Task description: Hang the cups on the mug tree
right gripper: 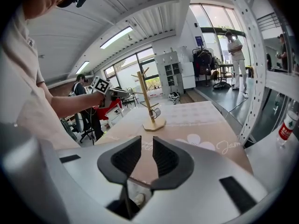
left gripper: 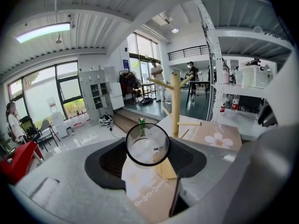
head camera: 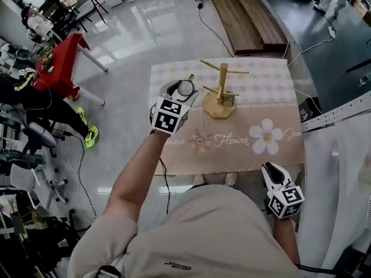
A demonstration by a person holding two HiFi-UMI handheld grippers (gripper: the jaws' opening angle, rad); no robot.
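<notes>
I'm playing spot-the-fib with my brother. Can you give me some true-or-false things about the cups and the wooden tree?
1. The left gripper holds a glass cup. True.
2. The mug tree lies on its side. False: it stands upright on the table.
3. Another cup already hangs low on the mug tree. True.
4. The right gripper holds a cup too. False: nothing is between its jaws, and it is near the table's front edge, away from the tree.
</notes>
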